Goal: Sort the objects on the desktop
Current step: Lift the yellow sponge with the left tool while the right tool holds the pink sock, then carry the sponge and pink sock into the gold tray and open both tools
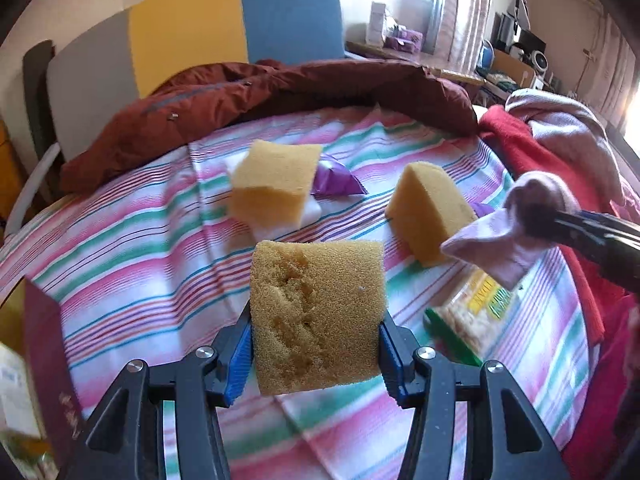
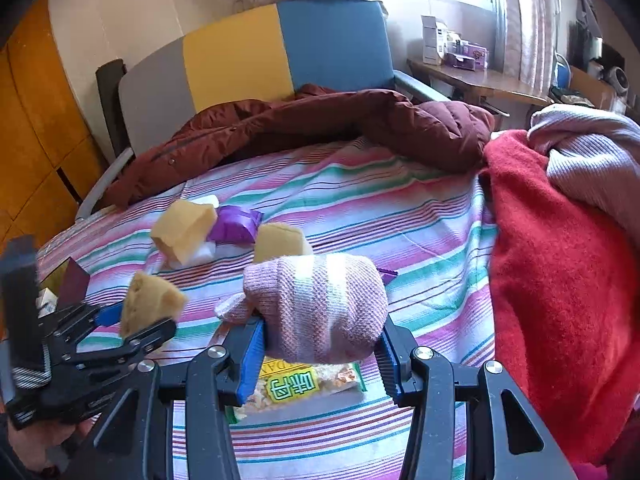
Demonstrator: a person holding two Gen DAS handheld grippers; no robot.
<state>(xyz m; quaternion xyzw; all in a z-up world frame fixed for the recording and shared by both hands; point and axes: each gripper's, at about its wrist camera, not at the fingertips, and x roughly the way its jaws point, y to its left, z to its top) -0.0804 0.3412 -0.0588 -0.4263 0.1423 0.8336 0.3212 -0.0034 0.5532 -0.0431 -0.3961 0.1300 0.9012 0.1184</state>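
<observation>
Right gripper at six o'clock, clamped on a rolled pink sock. Beneath it, a snack packet flat on the striped sheet. At nine o'clock, left gripper gripping a yellow sponge. Toward eleven, two more sponges beside a purple wrapper. At three o'clock, a red blanket; at twelve, a maroon jacket.

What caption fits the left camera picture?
Left gripper holds a yellow sponge above the striped sheet.
</observation>
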